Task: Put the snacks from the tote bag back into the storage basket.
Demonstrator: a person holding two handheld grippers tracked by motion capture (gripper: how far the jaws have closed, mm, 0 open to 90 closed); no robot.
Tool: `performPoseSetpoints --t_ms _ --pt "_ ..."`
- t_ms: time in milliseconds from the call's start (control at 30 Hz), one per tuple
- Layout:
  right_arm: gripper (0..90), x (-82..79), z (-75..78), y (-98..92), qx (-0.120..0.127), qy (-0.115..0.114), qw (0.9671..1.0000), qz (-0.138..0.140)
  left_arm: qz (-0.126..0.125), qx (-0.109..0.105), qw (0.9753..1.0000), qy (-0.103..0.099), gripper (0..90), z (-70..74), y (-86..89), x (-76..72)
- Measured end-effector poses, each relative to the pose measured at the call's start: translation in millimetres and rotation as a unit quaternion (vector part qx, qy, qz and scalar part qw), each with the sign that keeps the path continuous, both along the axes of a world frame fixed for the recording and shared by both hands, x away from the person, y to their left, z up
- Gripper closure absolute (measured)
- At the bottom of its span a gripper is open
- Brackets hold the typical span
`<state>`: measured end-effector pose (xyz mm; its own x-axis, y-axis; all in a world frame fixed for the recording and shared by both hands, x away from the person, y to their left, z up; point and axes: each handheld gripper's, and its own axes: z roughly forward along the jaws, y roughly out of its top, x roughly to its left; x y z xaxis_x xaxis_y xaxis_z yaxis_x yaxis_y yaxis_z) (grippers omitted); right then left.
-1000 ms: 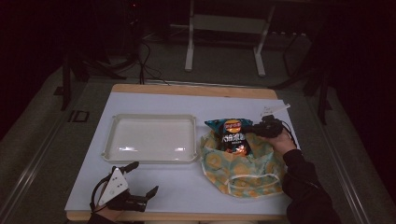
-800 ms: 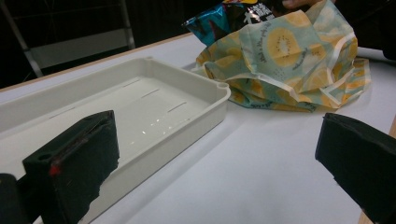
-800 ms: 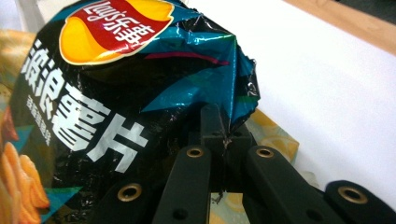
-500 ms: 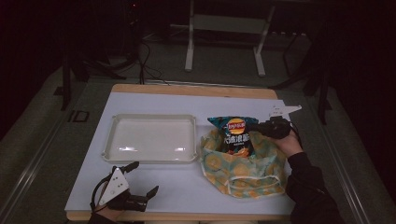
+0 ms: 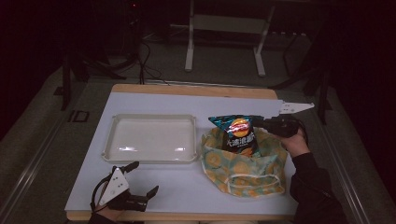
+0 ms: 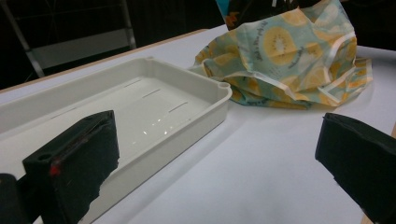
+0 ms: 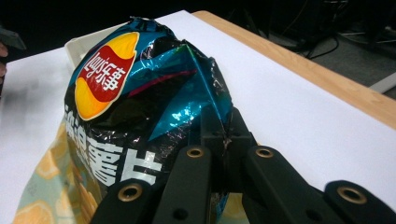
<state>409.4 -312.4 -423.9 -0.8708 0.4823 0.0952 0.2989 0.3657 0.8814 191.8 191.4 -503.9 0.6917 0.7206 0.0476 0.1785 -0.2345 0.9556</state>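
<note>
Right gripper (image 5: pixel 258 122) clamped, jaws together, on the top corner of a Lay's chip bag (image 5: pixel 238 136), seen up close in the right gripper view (image 7: pixel 140 112) with foil pinched between the fingertips (image 7: pixel 224 135). Bag upright, lower half sunk in the open mouth of a fruit-print cloth bag (image 5: pixel 243 165) below the fingers. Left gripper (image 5: pixel 142 182) low at the near table edge, jaws spread wide apart, nothing between them. Just ahead of those open fingers (image 6: pixel 74 158), a white plastic tray (image 5: pixel 152 139); beyond it to the side, the cloth bag (image 6: pixel 289 56) on the white table (image 5: pixel 187 189).
</note>
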Motion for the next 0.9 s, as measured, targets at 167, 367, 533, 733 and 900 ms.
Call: performPoseSetpoints --t_ms 167,367,533,733,900 --pt "90.0 -2.6 10.3 -1.1 0.01 -0.011 0.9999 -0.002 0.001 0.0 1.0 0.0 0.1 0.0 0.1 0.0" --pt "90.0 -4.7 25.2 -1.1 0.017 -0.025 0.9995 -0.009 0.0 0.001 1.0 0.0 0.1 0.0 -0.2 0.0" --pt "90.0 -6.0 38.6 1.3 0.02 -0.036 0.9991 -0.014 0.001 0.001 1.0 0.0 0.1 0.1 0.0 -0.1" --pt "90.0 -6.9 49.2 4.3 0.024 -0.043 0.9985 -0.025 0.001 0.0 1.0 0.0 0.1 0.2 0.0 -0.3" --pt "90.0 -7.6 64.7 7.0 0.032 -0.057 0.9971 -0.04 0.001 0.0 1.0 -0.001 0.1 0.2 -0.5 -0.6"
